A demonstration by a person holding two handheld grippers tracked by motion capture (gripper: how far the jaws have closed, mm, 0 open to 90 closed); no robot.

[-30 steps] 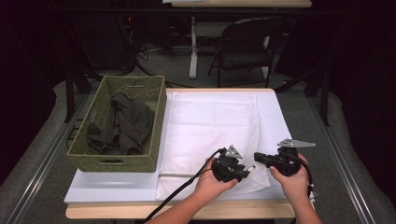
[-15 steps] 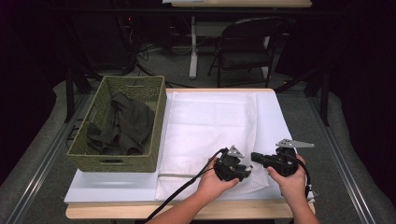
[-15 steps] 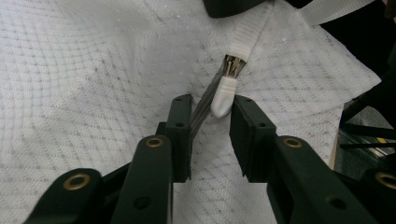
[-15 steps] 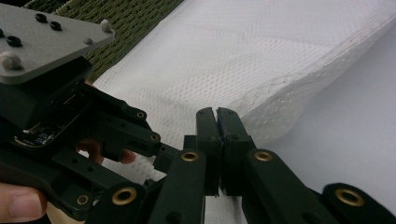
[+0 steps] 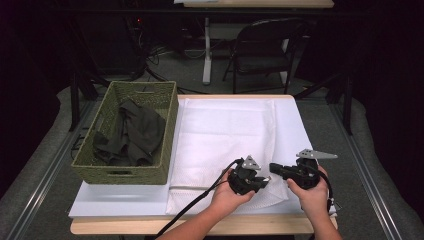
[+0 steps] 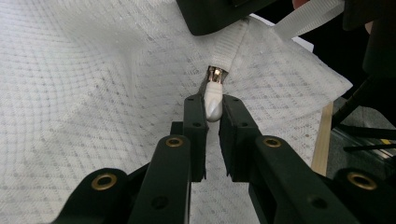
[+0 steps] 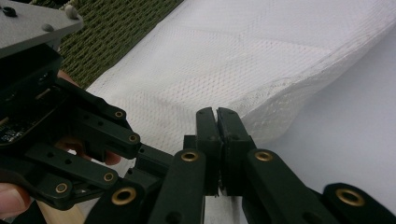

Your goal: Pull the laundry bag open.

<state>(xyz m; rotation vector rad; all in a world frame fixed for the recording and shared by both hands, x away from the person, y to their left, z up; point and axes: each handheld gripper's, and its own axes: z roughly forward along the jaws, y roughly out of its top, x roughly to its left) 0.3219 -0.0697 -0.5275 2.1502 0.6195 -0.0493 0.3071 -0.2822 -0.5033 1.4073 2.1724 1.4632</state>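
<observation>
Although the white mesh laundry bag [image 5: 225,145] lay flat and spread over the middle of the table [image 5: 125,207], I judged it light, limp and prone to bunching, so its cloth offered nothing firm to pull against. Its one rigid handhold was the small white zipper pull [image 6: 213,100] at the near right corner, hanging from a metal slider at the end of the woven zipper tape. That was where I wanted my grip, with the fabric beside it pinned so the slider could run instead of dragging the whole bag along.

I saw the pull sitting right between the tips of the left gripper [image 6: 214,108], whose jaws had just been closing around it; the pads flanked it closely, but I could not tell whether they already pressed on it. Just beyond it, the right gripper [image 5: 278,170] had its jaws together on the bag's corner, clamping the band where the tape ends. In the right gripper view those jaws met with almost no gap and the thick edge of the bag ran away behind them.

Both hands worked near the table's front edge, almost touching. Off to the left stood the woven green basket [image 5: 167,145] with dark clothes [image 5: 132,135] heaped inside, just beside the bag's long edge.
</observation>
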